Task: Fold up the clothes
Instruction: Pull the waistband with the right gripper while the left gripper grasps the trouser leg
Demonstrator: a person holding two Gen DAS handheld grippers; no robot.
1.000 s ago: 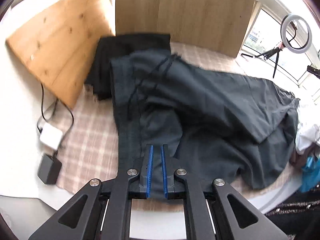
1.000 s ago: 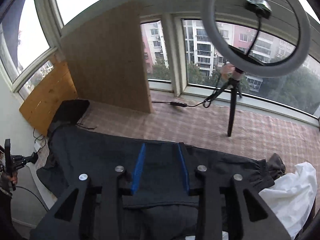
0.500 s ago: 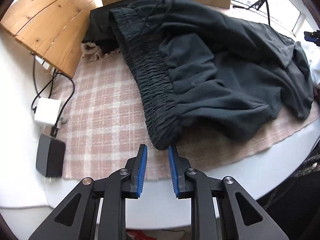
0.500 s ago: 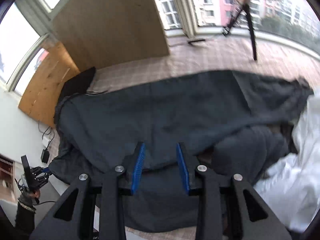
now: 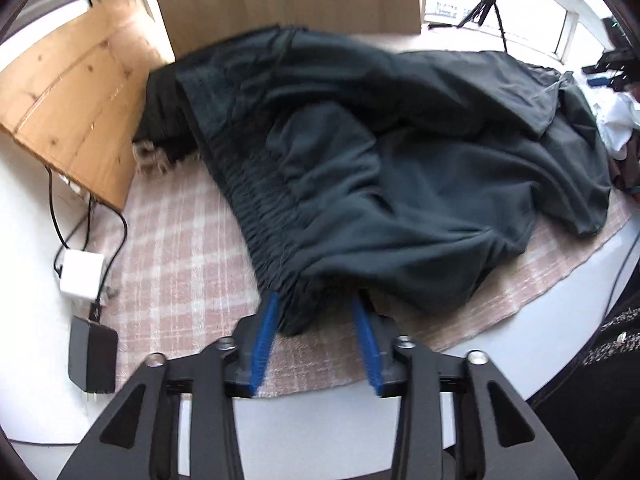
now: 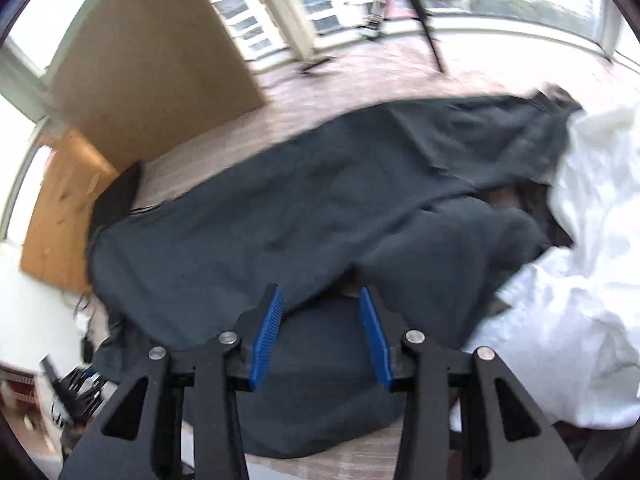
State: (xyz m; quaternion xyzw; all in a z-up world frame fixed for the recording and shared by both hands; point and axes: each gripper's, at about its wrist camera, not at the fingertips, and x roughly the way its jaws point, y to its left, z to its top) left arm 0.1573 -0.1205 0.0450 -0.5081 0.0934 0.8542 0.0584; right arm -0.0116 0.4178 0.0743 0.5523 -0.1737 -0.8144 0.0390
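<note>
- L gripper [image 5: 316, 328]: jaws spread wide, straddling near corner of elastic waistband [image 5: 260, 200]; nothing pinched.
- R gripper [image 6: 320, 320]: jaws spread too, low over the cloth near the crotch; holding nothing.
- Dark trousers [image 6: 260, 220] lie lengthwise on checked mat [image 5: 180, 248], one leg lapped over the other, rumpled, cuffs by white garment [image 6: 580, 260].
- Progress, my guess: laid out roughly, lengthwise lap at most; no compact fold visible. Smoothing + cross folds left.
</note>
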